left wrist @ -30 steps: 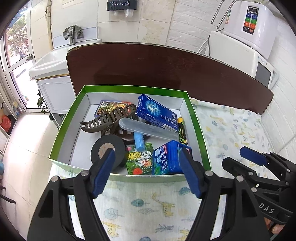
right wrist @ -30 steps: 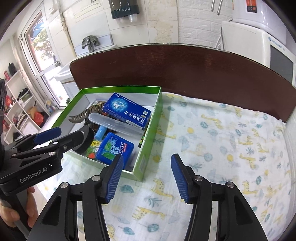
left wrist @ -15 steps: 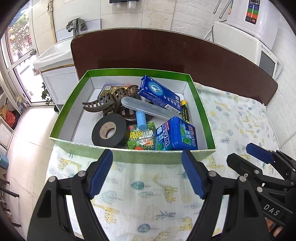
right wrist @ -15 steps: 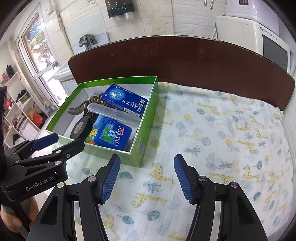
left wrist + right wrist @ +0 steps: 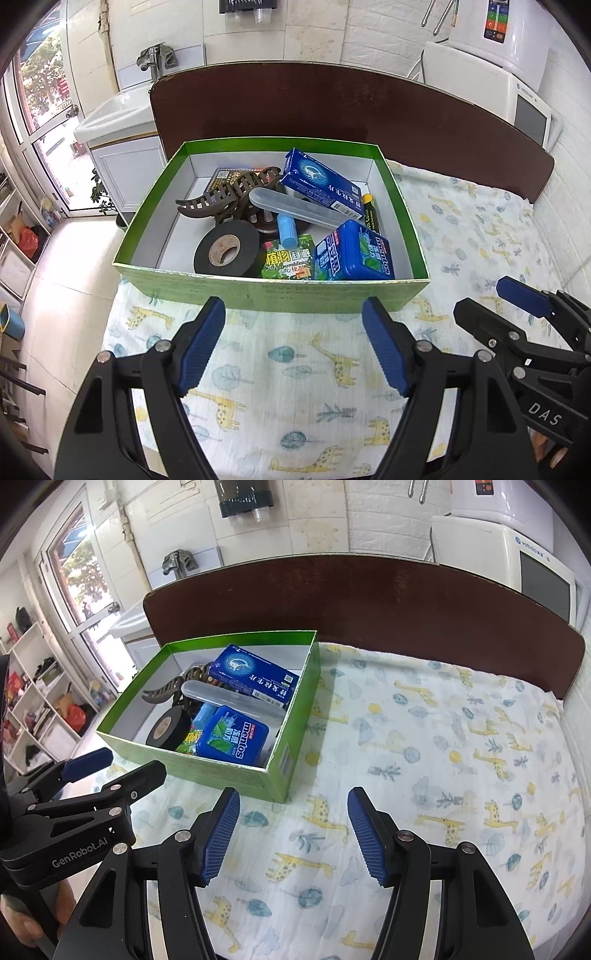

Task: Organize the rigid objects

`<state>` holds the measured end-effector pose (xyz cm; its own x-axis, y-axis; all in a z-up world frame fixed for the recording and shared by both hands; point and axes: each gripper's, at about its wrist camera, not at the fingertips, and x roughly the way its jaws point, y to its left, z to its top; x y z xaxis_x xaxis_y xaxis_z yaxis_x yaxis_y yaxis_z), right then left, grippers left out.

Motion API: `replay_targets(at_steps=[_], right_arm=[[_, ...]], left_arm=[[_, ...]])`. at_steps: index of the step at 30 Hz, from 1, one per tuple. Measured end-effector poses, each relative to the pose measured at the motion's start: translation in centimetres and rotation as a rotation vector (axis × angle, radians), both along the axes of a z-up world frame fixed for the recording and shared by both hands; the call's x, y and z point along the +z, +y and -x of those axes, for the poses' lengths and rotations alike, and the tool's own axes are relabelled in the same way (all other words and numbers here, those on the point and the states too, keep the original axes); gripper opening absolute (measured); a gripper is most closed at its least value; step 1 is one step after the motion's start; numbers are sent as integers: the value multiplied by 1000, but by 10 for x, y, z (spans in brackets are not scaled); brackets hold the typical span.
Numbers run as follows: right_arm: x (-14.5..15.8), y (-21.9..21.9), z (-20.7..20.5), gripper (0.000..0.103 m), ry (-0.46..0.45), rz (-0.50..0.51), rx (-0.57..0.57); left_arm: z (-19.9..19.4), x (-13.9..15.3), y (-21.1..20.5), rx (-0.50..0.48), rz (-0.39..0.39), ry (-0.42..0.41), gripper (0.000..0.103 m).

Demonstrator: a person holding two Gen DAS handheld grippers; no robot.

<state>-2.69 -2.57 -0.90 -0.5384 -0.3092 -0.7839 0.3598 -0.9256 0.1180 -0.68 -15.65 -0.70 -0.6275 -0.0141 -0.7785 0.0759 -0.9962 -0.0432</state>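
Observation:
A green box stands on the giraffe-print cloth and holds a black tape roll, a blue Mentos tin, a blue carton, a clear tube, a brown hair claw, a green packet and other small items. My left gripper is open and empty, in front of the box's near wall. My right gripper is open and empty over the cloth, near the box's right front corner. Each gripper shows in the other's view.
A dark wooden headboard rises behind the box. The cloth spreads right of the box. A white appliance stands at the back right, a sink at the back left. The floor drops off at left.
Both grippers have drawn back and up from the box, both still open. The box contents have not moved.

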Motion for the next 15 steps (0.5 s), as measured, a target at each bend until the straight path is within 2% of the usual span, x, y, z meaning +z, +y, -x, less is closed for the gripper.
replay_targets(at_steps=[1, 4, 15], right_arm=[[0, 0, -1, 72, 5, 2, 3], [5, -1, -7, 82, 43, 9, 17], [10, -1, -9, 85, 55, 15, 10]], left_arm=[[-1, 0, 0, -1, 2, 2, 76], [-4, 2, 1, 3, 7, 7, 76], [-8, 8, 2, 7, 27, 29, 76]])
